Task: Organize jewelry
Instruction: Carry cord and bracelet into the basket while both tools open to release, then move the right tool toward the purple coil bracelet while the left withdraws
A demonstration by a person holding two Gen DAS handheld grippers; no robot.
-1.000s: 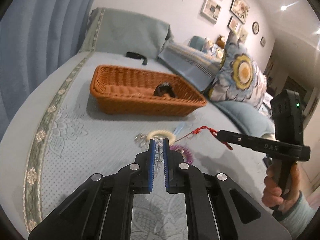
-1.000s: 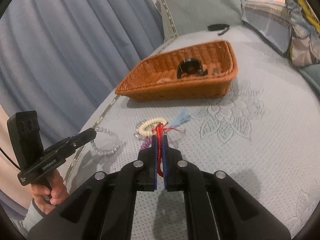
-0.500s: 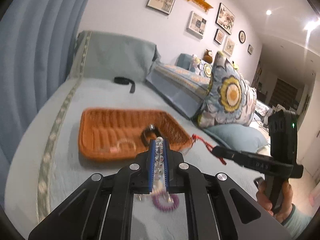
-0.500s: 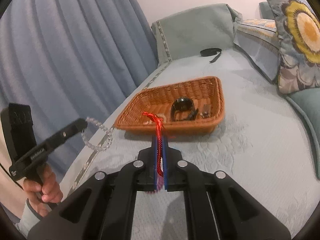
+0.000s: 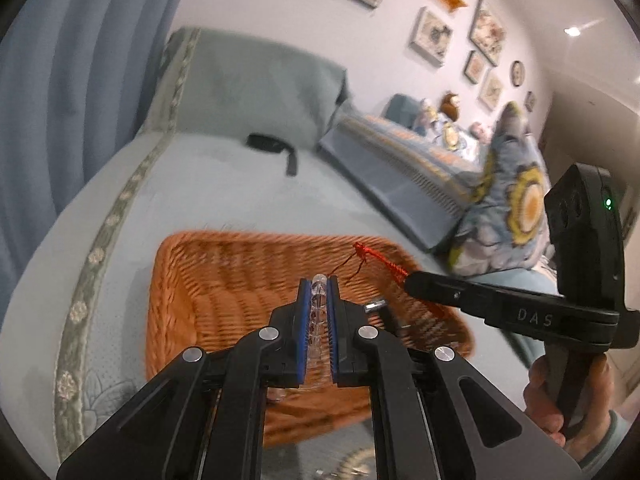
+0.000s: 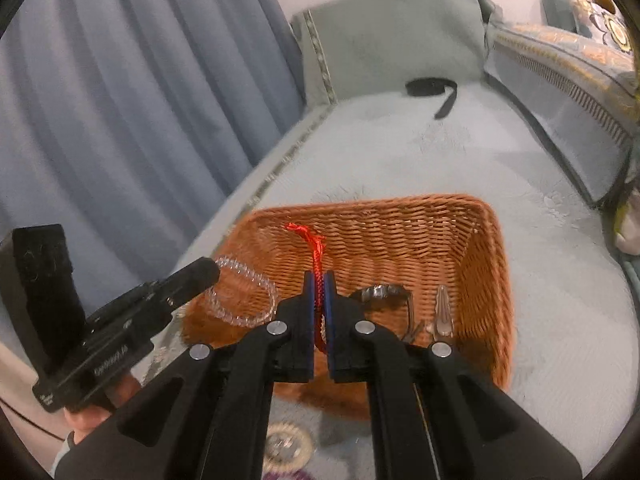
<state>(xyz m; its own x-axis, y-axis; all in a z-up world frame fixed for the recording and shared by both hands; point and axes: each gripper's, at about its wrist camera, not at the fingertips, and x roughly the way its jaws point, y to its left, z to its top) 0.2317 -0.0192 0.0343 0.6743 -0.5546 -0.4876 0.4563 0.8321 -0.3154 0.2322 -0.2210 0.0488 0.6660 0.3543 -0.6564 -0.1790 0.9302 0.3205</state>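
Note:
An orange wicker basket (image 5: 188, 280) (image 6: 488, 264) lies on the pale blue bed. My left gripper (image 5: 319, 282) is shut on a clear bead bracelet (image 5: 318, 312) and holds it over the basket; the bracelet hangs as a loop in the right wrist view (image 6: 244, 296). My right gripper (image 6: 319, 278) is shut on a red cord bracelet (image 6: 314, 248), also above the basket, and it shows in the left wrist view (image 5: 376, 264). Inside the basket lie a dark watch (image 6: 384, 294) and a metal hair clip (image 6: 442, 312).
A cream ring (image 6: 286, 446) and a purple coil band (image 6: 288, 474) lie on the bed in front of the basket. A black strap (image 6: 432, 90) lies near the headboard. Blue curtains (image 6: 120, 100) hang on the left; patterned pillows (image 5: 516, 216) stand on the right.
Both grippers have lifted their bracelets off the bed and moved forward, so that they now hang over the basket. The cream ring and purple coil stayed on the bed.

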